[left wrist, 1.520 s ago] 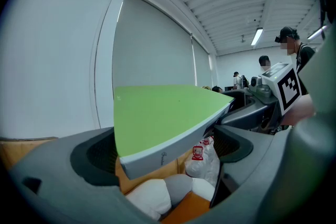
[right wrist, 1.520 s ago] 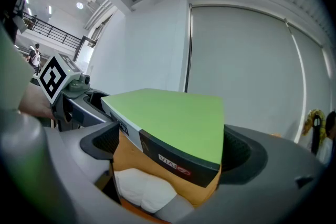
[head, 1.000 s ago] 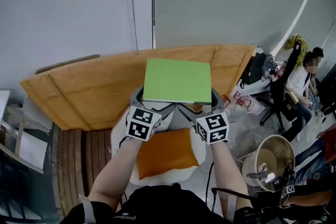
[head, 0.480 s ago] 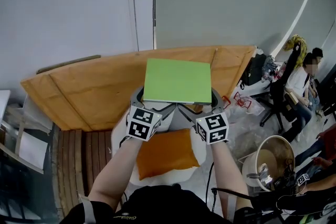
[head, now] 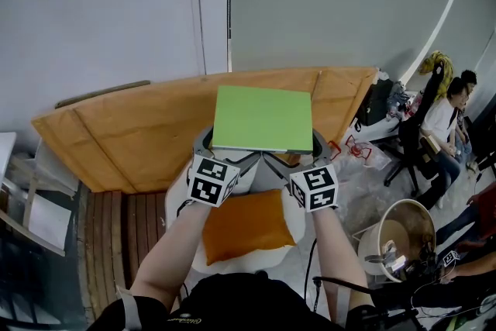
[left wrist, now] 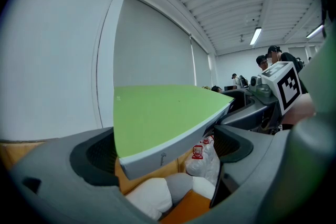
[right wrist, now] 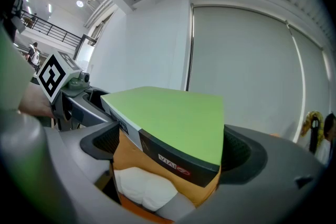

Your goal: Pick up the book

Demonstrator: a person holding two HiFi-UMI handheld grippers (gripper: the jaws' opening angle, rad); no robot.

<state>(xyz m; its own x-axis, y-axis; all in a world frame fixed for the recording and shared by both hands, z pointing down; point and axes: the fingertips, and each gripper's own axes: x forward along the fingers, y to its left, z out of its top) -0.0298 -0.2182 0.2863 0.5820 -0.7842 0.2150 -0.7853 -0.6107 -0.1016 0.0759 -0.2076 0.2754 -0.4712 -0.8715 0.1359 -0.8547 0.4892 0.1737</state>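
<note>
A green-covered book (head: 262, 118) hangs flat in the air in front of the person, above a wooden board. Both grippers hold its near edge. My left gripper (head: 229, 152) is shut on the near left corner, and my right gripper (head: 293, 153) is shut on the near right corner. In the left gripper view the book (left wrist: 157, 118) fills the gap between the jaws of the left gripper (left wrist: 165, 147), its white page edge facing me. In the right gripper view the book (right wrist: 173, 118) shows a dark spine with red print, wedged between the jaws of the right gripper (right wrist: 168, 152).
A large wooden board (head: 132, 132) leans against the grey wall behind the book. Below the grippers an orange cushion (head: 244, 225) lies on a white seat. At right, a person (head: 442, 128) sits on an office chair, with a bucket of tools (head: 399, 236) nearer.
The book and both grippers stay where they were. Only the people at the lower right have shifted.
</note>
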